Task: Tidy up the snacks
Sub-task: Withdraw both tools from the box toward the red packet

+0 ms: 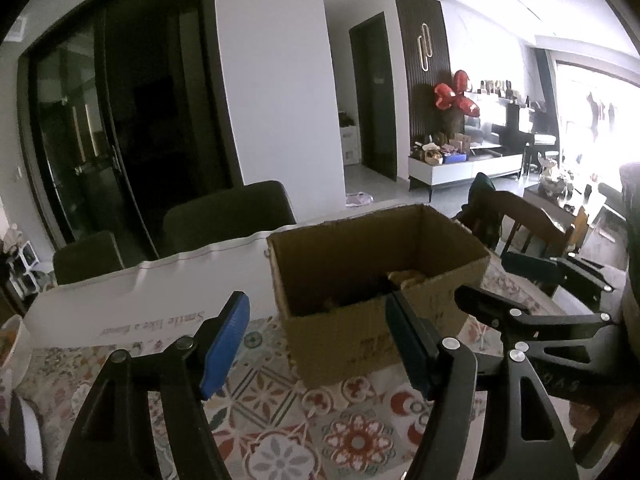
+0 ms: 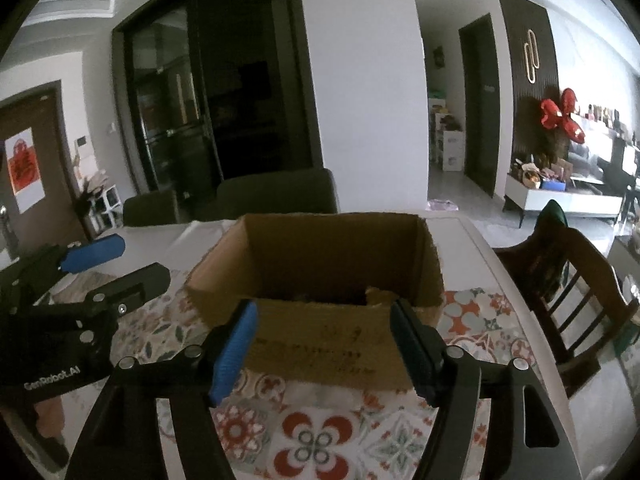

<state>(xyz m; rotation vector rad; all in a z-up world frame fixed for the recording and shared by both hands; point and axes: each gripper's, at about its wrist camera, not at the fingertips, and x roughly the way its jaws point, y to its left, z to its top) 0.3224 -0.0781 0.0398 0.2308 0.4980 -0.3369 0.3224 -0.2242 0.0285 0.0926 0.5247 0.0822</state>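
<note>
One cardboard box (image 2: pixel 320 280) and one white bag (image 1: pixel 152 292) stand on the surface (image 2: pixel 320 440), which wears a floral patterned cloth. Three chairs ring it in a dim living room. The open brown box holds snacks (image 1: pixel 408 278), barely visible. The left tool (image 1: pixel 316 344) and right tool (image 2: pixel 324 348) both gape, empty.
</note>
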